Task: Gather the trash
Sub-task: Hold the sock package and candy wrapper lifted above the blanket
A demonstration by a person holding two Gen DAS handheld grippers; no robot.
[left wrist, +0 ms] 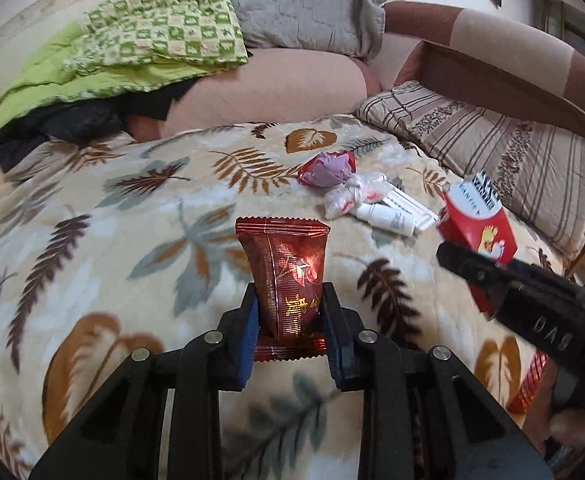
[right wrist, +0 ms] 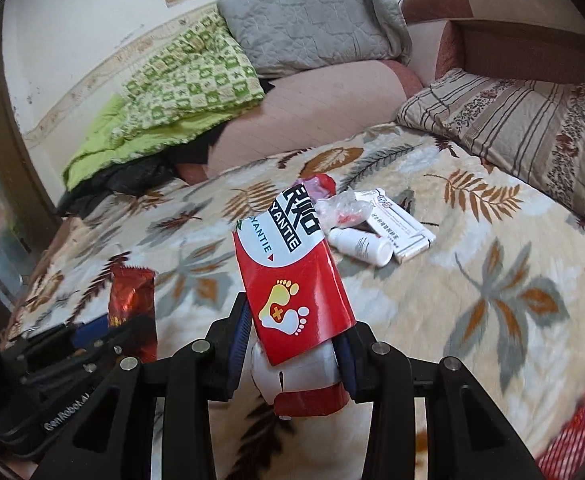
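Note:
My left gripper (left wrist: pixel 290 312) is shut on a dark red foil snack wrapper (left wrist: pixel 286 272), held upright above the leaf-patterned blanket (left wrist: pixel 92 240). My right gripper (right wrist: pixel 292 340) is shut on a red and white packet (right wrist: pixel 292 280) with a footprint picture; the same packet (left wrist: pixel 478 224) shows at the right of the left wrist view. Further back on the blanket lie a crumpled red and purple wrapper (left wrist: pixel 326 168), clear crumpled plastic (left wrist: pixel 352 196), a small white bottle (right wrist: pixel 360 246) and a white box (right wrist: pixel 396 224). The foil wrapper (right wrist: pixel 130 304) also appears at the left of the right wrist view.
A green checked quilt (left wrist: pixel 152 36) and a grey pillow (left wrist: pixel 300 8) are piled at the back. A striped cushion (left wrist: pixel 492 148) lies at the right. Something red and meshed (right wrist: pixel 572 432) shows at the lower right. A brown sofa arm (left wrist: pixel 512 56) rises behind the cushion.

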